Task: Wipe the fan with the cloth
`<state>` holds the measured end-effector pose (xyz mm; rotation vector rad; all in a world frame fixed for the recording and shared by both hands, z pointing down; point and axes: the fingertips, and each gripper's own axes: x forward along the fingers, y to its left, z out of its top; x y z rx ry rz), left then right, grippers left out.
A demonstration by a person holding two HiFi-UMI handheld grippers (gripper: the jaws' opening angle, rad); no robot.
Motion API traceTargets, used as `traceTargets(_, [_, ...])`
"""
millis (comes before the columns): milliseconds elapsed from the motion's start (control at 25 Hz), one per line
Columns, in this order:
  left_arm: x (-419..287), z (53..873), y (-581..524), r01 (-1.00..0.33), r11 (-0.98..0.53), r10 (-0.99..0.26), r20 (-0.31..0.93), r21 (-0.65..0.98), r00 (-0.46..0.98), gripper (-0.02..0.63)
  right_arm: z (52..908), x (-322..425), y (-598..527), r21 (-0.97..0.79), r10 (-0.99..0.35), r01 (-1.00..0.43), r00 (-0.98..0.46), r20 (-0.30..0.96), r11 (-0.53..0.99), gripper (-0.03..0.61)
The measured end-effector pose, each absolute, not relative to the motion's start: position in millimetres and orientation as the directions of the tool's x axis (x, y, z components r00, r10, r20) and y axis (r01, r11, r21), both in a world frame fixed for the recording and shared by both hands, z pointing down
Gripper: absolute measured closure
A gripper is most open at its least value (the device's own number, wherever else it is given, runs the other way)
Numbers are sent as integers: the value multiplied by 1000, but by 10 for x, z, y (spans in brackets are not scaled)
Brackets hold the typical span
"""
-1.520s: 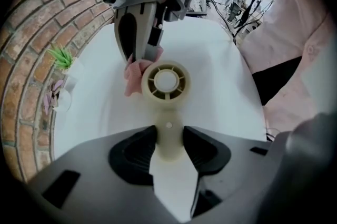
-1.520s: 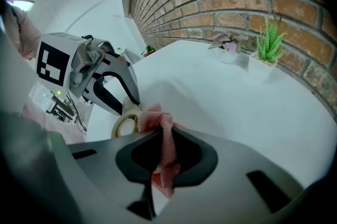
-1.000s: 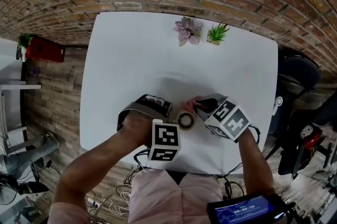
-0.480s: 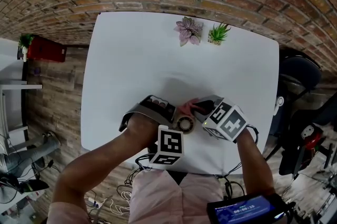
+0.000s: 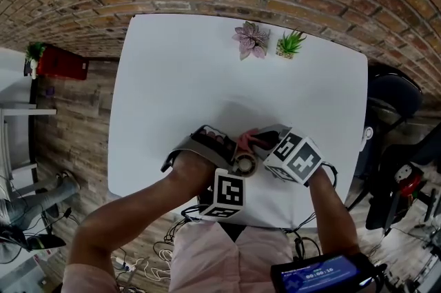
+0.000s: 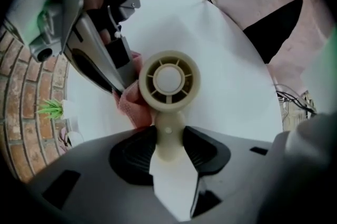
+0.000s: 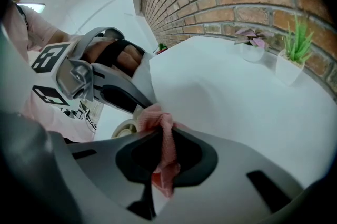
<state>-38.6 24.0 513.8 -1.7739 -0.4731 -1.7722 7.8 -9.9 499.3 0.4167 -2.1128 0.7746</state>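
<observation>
A small cream hand fan [image 6: 169,79] with a round grilled head stands over the white table [image 5: 172,92]. My left gripper [image 6: 168,146] points down and is shut on the fan's handle. A pink cloth [image 7: 164,138] is bunched in my right gripper [image 7: 164,157], which is shut on it. The cloth [image 6: 131,104] presses against the left side of the fan's head. In the head view the fan [image 5: 242,163] sits between both grippers near the table's front edge, with the cloth [image 5: 247,140] just behind it.
Two small potted plants stand at the table's far edge by the brick wall, a pink one [image 5: 251,38] and a green one [image 5: 290,43]. A dark chair [image 5: 393,98] is off the right side. A red object [image 5: 60,64] lies on the floor at left.
My left gripper has rolled a little about its own axis with the fan in it, its marker cube swinging right. The right gripper and cloth stay against the fan's head.
</observation>
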Motion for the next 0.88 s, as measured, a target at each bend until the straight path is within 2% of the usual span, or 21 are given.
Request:
traceTargets(440, [-362, 5137, 253, 621, -766, -161, 985, -165, 63, 437, 4916, -74, -163, -421, -54, -550, -651, 757, 721, 541])
traceTargets(720, [-338, 5131, 187, 518, -841, -136, 988, -155, 75, 437, 4807, 171, -433, -348, -199, -649, -617, 762, 677, 541])
traceTargets(880, [-319, 5138, 179, 404, -908, -94, 994, -111, 64, 437, 4692, 335, -547, -309, -267, -687, -597, 757, 658, 541])
